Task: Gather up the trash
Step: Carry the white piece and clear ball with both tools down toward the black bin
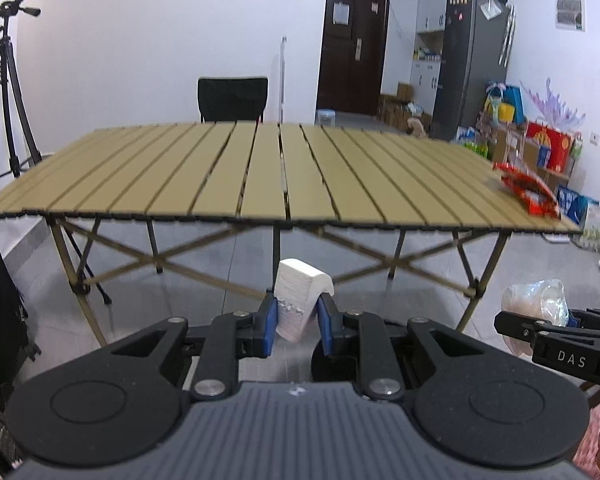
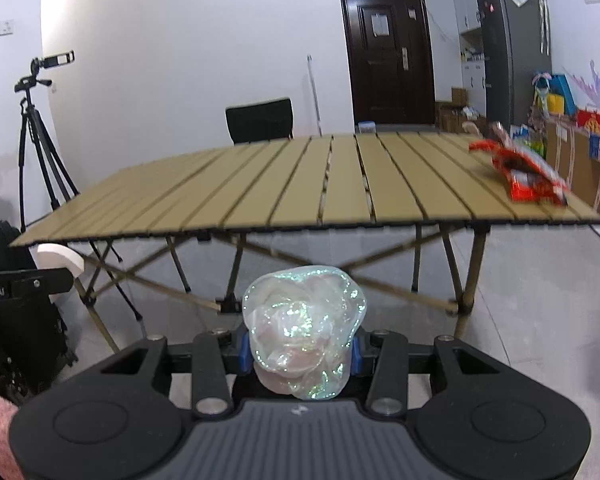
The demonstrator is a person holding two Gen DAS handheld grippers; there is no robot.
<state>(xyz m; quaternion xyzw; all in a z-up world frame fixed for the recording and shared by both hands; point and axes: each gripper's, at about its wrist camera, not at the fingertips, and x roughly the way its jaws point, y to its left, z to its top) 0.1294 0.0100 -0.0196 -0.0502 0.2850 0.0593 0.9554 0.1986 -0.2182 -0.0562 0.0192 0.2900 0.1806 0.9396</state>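
The left gripper [image 1: 297,322] is clamped on a folded white paper tissue [image 1: 300,300], which stands upright between the blue pads and rises above them. The right gripper [image 2: 299,354] is clamped on a crumpled ball of clear iridescent plastic film [image 2: 304,328]; the ball bulges above and in front of the pads. Both grippers are held in the air over the grey tiled floor [image 1: 204,280], near the front edge of the tan slatted folding table [image 1: 220,172] and below its top. In the left wrist view the right gripper appears at the right edge with the film in it. A crumpled red snack wrapper [image 1: 530,190] lies on the table's right end, close to the near right corner. A black chair [image 1: 233,98] stands behind the far side. A black tripod with a camera [image 1: 8,80] stands left of the table.
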